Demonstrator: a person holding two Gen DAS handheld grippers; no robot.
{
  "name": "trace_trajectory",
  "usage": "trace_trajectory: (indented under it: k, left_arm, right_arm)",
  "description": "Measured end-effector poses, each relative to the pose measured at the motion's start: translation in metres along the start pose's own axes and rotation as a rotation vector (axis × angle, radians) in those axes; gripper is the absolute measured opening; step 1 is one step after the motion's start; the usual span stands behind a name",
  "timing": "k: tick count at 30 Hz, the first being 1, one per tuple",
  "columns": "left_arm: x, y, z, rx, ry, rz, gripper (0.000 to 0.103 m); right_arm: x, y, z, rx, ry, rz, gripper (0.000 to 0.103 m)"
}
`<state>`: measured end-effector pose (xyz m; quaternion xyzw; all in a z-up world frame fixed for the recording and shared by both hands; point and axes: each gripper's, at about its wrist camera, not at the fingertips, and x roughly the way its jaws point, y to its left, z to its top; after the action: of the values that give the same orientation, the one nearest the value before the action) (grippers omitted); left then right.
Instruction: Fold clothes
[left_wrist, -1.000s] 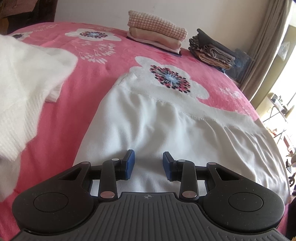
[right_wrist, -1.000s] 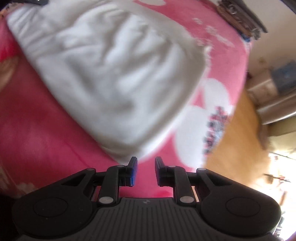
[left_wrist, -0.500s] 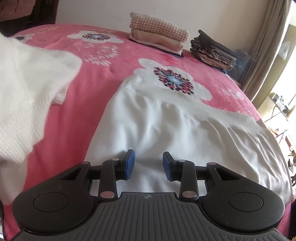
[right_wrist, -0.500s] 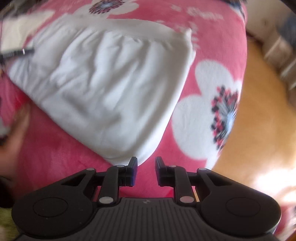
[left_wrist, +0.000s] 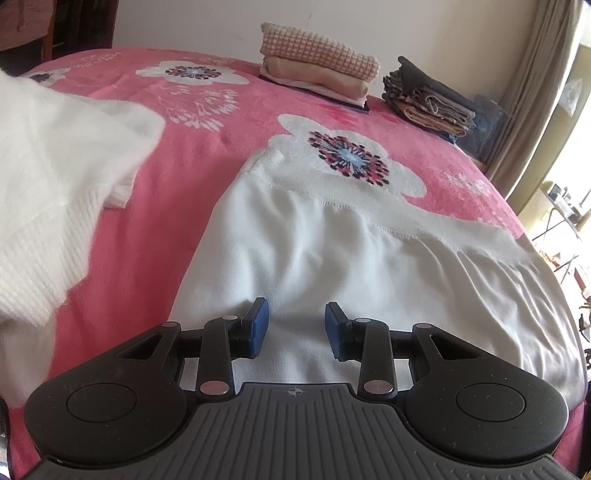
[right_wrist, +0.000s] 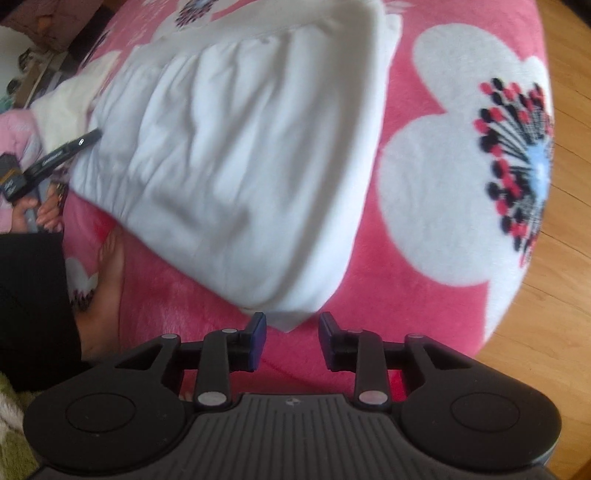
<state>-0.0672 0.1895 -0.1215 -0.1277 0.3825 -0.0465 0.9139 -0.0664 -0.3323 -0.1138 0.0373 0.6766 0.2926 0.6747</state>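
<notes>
1. White garment (left_wrist: 332, 251) lies flat on the pink bed (left_wrist: 207, 155), long axis running lower left to upper right in the right wrist view.
2. Left hand-held gripper (left_wrist: 296, 325): jaws apart, empty, over the garment's near edge, cloth directly ahead.
3. Right hand-held gripper (right_wrist: 291, 332): jaws apart, empty, garment corner (right_wrist: 290, 321) just between the tips.
4. Right looks nearer a grasp.
5. Folded stacks (left_wrist: 317, 62) at upper frame.

A home bedroom: a pink flowered bedspread (left_wrist: 229, 122), folded clothes stacks (left_wrist: 317, 66), a curtain (left_wrist: 535, 74), wooden floor (right_wrist: 554, 332).
</notes>
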Motion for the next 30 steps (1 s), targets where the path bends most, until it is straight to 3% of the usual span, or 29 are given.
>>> trace_trajectory:
  k: [6,9,17,22,30]
  left_arm:
    - [0.001,-0.001,0.0,0.013,0.004,0.008,0.034]
    - [0.001,-0.001,0.0,0.016,0.005,0.012,0.034]
    - [0.001,-0.002,0.001,0.023,0.007,0.019,0.034]
    - [0.002,-0.003,0.001,0.031,0.006,0.023,0.034]
    - [0.002,-0.001,0.002,0.032,0.007,0.019,0.034]
  right_arm:
    - [0.003,0.003,-0.003,-0.054,-0.009,0.009,0.004]
    - [0.001,0.012,-0.004,-0.138,-0.017,-0.034,0.001]
    - [-0.012,0.082,-0.023,-0.703,0.007,-0.314,0.0]
    - [-0.006,0.117,-0.058,-1.14,0.049,-0.536,0.0]
    - [0.0,0.105,-0.064,-1.144,0.031,-0.642,0.0]
